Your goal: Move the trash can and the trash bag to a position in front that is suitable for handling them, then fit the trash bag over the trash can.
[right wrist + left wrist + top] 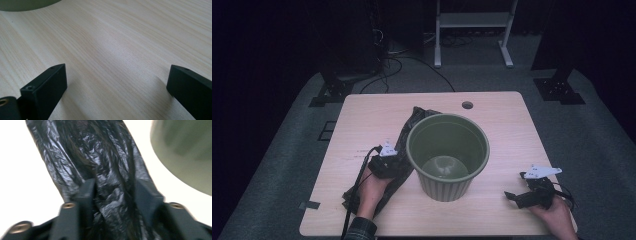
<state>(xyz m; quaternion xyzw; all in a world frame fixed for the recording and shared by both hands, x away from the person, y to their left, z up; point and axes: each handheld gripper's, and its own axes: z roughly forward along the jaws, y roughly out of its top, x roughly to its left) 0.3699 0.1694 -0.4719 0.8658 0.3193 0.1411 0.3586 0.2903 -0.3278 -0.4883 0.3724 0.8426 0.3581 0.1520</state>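
A crumpled black plastic bag (pixel 414 117) lies on the wooden table (pixel 507 125), running from the back of an olive-green ribbed bin (pixel 447 150) down along its left side. My left gripper (pixel 393 159) sits on the bag just left of the bin. In the left gripper view the jaws close on a bunched fold of the bag (pixel 100 152), and the gripper (pixel 116 186) has the bin's wall (pixel 185 150) at upper right. My right gripper (pixel 514 185) rests low near the table's front right, open (pixel 117 75) over bare wood, with the bin's base (pixel 25 3) ahead at its upper left.
The bin stands upright and empty at the table's middle. A round cable hole (pixel 467 105) is near the back edge. Beyond the table are dark stands, cables on the carpet and a white frame (pixel 474 30).
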